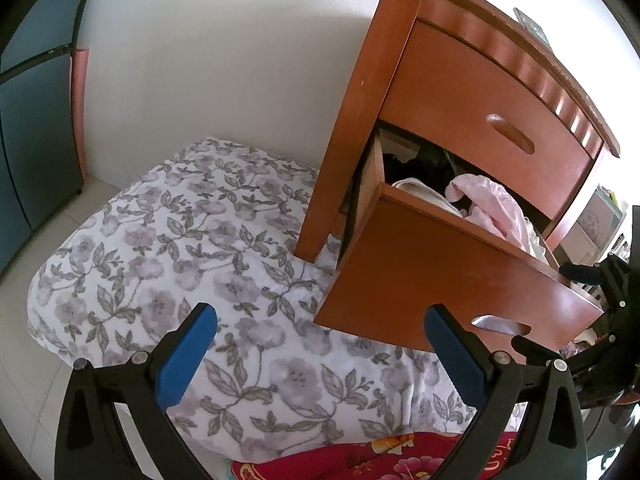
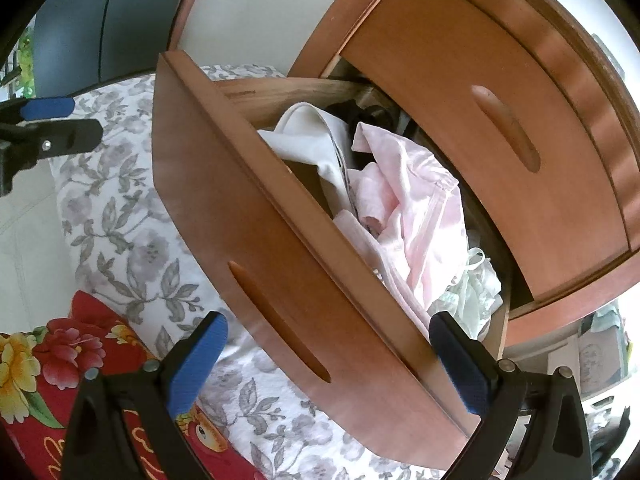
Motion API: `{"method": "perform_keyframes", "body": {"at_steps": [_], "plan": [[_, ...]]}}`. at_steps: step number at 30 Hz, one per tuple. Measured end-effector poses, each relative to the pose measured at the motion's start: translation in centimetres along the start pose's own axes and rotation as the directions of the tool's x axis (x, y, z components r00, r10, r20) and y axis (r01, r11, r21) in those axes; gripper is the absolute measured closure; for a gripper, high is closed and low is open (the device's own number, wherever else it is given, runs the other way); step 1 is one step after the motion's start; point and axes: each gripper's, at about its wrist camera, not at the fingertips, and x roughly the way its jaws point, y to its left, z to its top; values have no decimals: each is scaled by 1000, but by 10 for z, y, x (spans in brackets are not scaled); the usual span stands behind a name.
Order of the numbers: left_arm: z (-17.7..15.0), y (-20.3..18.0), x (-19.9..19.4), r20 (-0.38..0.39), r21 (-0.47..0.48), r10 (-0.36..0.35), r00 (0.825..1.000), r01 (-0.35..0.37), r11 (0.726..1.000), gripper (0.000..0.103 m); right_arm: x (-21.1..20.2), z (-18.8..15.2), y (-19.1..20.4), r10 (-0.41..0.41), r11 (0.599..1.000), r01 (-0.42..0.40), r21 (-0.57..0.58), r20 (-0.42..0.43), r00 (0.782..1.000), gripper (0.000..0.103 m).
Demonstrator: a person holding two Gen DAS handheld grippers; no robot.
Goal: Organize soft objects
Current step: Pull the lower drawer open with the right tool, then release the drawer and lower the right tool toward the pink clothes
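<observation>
The bed [image 1: 168, 240] is covered by a white sheet printed with grey flowers. A red floral blanket [image 2: 60, 360] is spread at its near edge, and the wooden nightstand's leg [image 1: 316, 240] is seen against it.

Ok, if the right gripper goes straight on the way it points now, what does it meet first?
Most likely the curved front panel of the open wooden drawer, which fills the gap ahead of the open right gripper. The pale pink garment lies beyond; depth is unclear.
</observation>
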Motion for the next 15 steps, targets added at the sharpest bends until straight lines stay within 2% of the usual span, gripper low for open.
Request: {"method": "perform_keyframes", "body": {"at_steps": [3, 7, 12, 15], "plan": [[3, -2, -7, 15, 3, 3, 1000, -3, 1000, 0, -6, 0, -11, 11, 999, -12, 49, 19, 1000, 2], [7, -7, -17, 37, 12, 5, 999, -6, 1000, 0, -34, -2, -34, -40, 986, 23, 164, 102, 994, 2], [9, -20, -28, 45, 28, -5, 999, 4, 1000, 0, -67, -21, -60, -94, 942, 36, 334, 158, 983, 2], [11, -27, -37, 55, 27, -3, 998, 2, 1000, 0, -79, -39, -69, -112, 899, 25, 437, 174, 978, 2]]}}
